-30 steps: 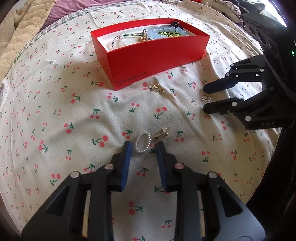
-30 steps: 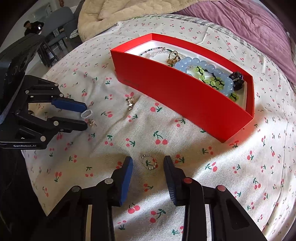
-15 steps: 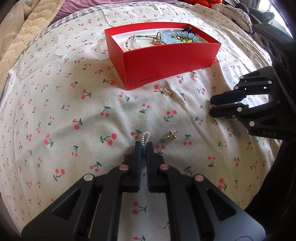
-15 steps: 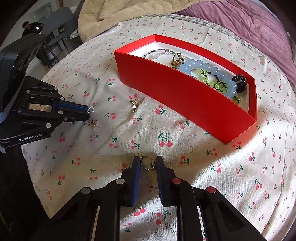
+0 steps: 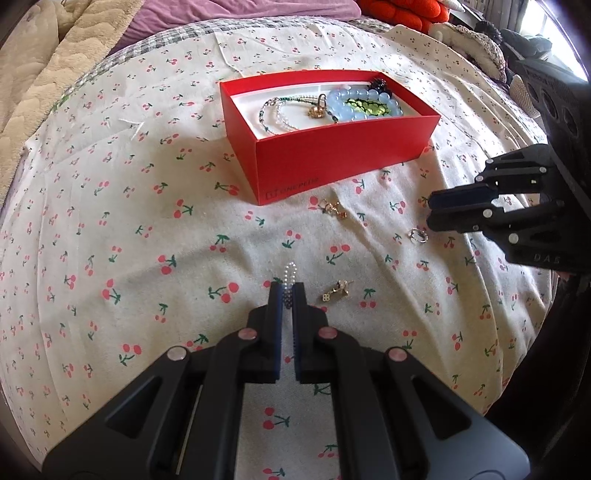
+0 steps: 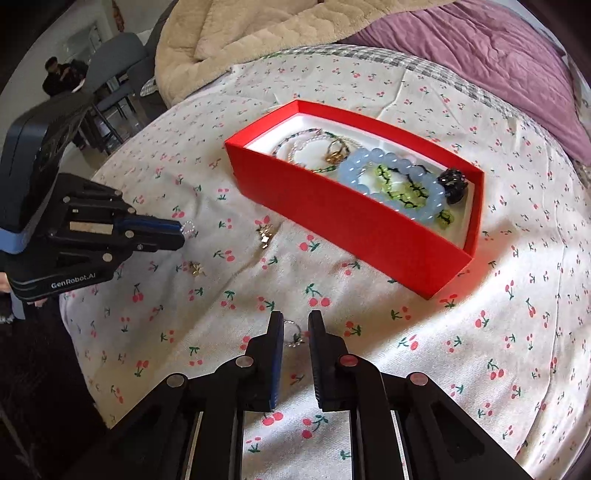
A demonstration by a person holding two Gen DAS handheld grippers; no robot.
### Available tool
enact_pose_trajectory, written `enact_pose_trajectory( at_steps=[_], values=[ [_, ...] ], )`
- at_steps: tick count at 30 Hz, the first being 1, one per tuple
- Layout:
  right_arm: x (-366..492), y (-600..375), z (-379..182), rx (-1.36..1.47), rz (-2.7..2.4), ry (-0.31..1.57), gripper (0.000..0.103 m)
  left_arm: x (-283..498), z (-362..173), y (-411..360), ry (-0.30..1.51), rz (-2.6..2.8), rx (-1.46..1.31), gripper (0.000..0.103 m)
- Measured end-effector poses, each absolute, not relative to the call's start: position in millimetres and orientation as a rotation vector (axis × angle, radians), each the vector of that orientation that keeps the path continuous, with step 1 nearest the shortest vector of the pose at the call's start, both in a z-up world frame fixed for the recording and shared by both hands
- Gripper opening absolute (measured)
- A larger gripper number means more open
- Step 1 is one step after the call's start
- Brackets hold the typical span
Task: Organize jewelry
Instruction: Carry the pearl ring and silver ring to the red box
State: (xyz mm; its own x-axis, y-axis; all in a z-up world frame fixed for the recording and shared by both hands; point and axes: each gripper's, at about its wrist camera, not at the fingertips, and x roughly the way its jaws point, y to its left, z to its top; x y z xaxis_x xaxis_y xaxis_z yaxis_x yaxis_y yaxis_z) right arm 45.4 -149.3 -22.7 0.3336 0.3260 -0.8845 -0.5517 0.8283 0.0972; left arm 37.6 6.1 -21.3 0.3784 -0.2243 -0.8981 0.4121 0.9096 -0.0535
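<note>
Your pearl ring (image 5: 289, 272) pinched upright, squashed narrow. Beaded ring (image 6: 293, 335) flat on cloth. Two gold earrings (image 5: 335, 289) (image 5: 333, 209) loose near red box (image 5: 343, 162), bracelets inside.

A home bedroom: the work surface is a bed (image 5: 110, 229) spread with a cherry-print sheet (image 6: 480, 332), with a quilted purple comforter (image 6: 517, 55) and a cream fleece blanket (image 6: 258, 33) bunched at its far side. Red plush cushions (image 5: 402, 13) lie beyond. Grey chairs (image 6: 114, 62) stand in the adjoining room.
</note>
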Motion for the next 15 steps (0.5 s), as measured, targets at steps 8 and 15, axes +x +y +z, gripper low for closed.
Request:
enact_pose_trajectory(
  at_steps=[8, 15],
  values=[
    [49, -160, -20, -0.214, 0.600, 1.105, 0.025, 39, -21, 7, 1.119, -0.408, 0.181, 0.006],
    [42, -138, -34, -0.293, 0.633, 1.117, 0.062, 37, -23, 6, 1.126, -0.412, 0.194, 0.006]
  ],
)
